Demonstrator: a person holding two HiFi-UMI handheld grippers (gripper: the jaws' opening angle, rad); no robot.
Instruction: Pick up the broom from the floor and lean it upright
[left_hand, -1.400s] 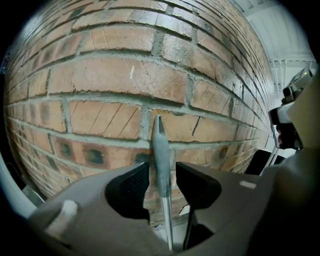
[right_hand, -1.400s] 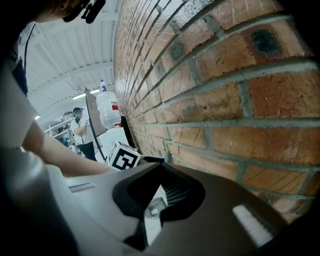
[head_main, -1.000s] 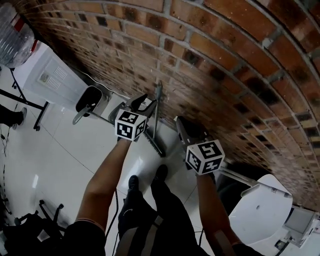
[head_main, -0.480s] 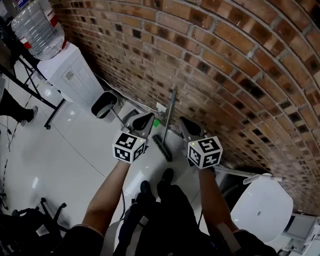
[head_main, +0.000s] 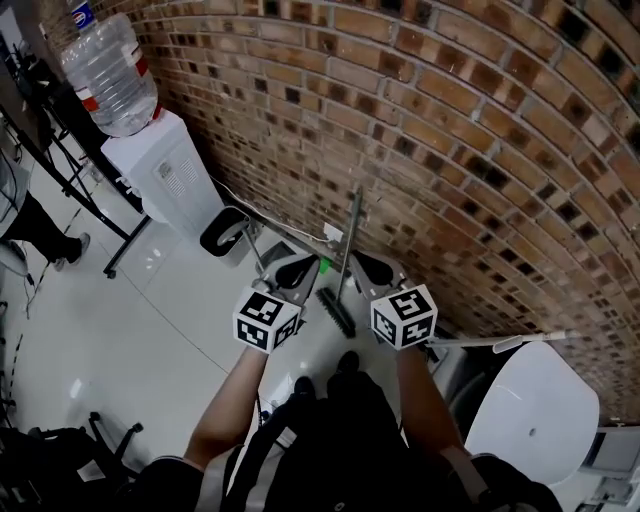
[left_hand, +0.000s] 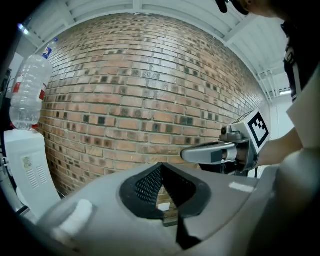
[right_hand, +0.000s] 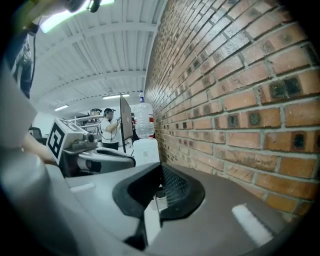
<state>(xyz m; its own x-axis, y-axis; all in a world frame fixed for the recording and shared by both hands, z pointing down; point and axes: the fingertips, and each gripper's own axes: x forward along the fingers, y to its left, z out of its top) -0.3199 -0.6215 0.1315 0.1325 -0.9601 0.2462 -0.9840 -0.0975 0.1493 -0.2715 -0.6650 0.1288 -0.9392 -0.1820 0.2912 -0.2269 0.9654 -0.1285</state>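
Observation:
The broom (head_main: 347, 250) stands upright with its handle leaning on the brick wall (head_main: 450, 150) and its dark brush head (head_main: 336, 311) on the white floor. Both grippers hover in front of it, apart from it, one on each side of the handle. My left gripper (head_main: 297, 270) is shut with nothing between its jaws; in the left gripper view its pads (left_hand: 150, 182) meet in front of the bricks. My right gripper (head_main: 374, 268) is also shut and empty (right_hand: 161, 170). Each gripper shows in the other's view: right gripper (left_hand: 210, 152), left gripper (right_hand: 107, 157).
A white water dispenser (head_main: 165, 180) with a bottle (head_main: 108, 75) stands at the wall on the left, a black bin (head_main: 225, 232) beside it. A white round seat (head_main: 530, 410) is at the lower right. A person (head_main: 40, 235) stands far left.
Both grippers have risen and drawn back from the broom, and the left jaws have shut. The broom stays leaning on the wall.

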